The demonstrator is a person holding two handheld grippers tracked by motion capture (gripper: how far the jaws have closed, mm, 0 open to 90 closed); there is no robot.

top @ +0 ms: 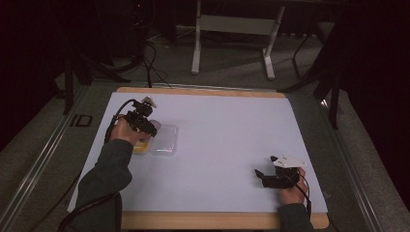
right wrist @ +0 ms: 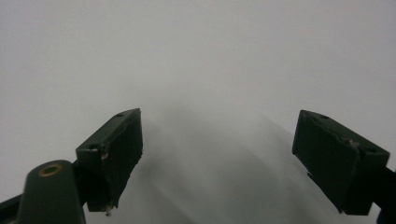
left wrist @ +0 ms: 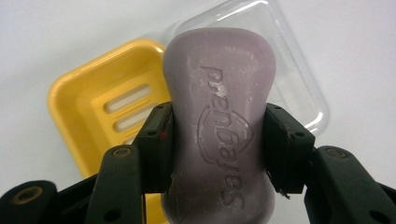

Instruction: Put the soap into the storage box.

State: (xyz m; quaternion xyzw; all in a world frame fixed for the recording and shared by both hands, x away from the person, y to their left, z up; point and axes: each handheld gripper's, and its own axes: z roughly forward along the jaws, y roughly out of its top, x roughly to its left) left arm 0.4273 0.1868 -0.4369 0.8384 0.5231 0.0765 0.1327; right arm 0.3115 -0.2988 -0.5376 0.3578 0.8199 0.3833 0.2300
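A pale purple bar of soap (left wrist: 219,121) with a stamped brand mark is pinched between the black jaws of my left gripper (left wrist: 217,144), held above a yellow soap dish (left wrist: 88,112) with drain slots. A clear plastic lid (left wrist: 299,84) lies next to the dish. In the high view the left gripper (top: 145,126) hovers over the yellow dish (top: 141,147) and the clear lid (top: 164,140) at the left of the table. My right gripper (top: 265,175) rests near the front right of the table, jaws wide apart (right wrist: 217,154) over bare white surface.
A white sheet (top: 222,140) covers the wooden table top, whose edge shows at the front and back. Behind the table stand a desk frame (top: 232,29) and cables on the floor.
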